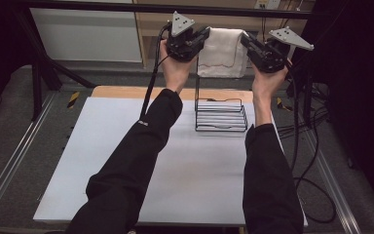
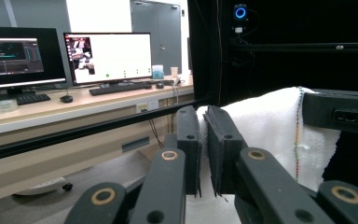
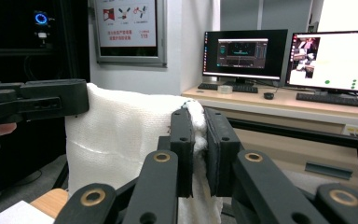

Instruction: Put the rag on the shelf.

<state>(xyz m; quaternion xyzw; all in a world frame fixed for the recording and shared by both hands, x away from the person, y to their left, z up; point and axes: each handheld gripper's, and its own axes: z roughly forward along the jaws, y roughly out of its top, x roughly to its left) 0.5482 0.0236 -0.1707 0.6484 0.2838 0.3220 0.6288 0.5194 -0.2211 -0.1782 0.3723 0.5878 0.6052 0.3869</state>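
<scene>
A white towel [image 1: 222, 52] hangs stretched between my two grippers, held up high over the far end of the table. My left gripper [image 1: 200, 40] is shut on the towel's left top corner, and my right gripper [image 1: 247, 41] is shut on its right top corner. In the left gripper view the black jaws pinch the white towel [image 2: 261, 135] at my left gripper [image 2: 204, 122]. The right gripper view has the towel [image 3: 121, 135] caught between the jaws of my right gripper [image 3: 196, 122]. The cloth hangs down behind a black wire rack [image 1: 220, 116].
The black wire rack stands on the white table mat [image 1: 185, 165] near its far edge, below the towel. A wooden table edge [image 1: 121, 91] runs beyond the mat. Cables [image 1: 311, 146] trail along the right side. Monitors [image 2: 107, 56] sit on a desk behind a black frame bar [image 2: 74, 133].
</scene>
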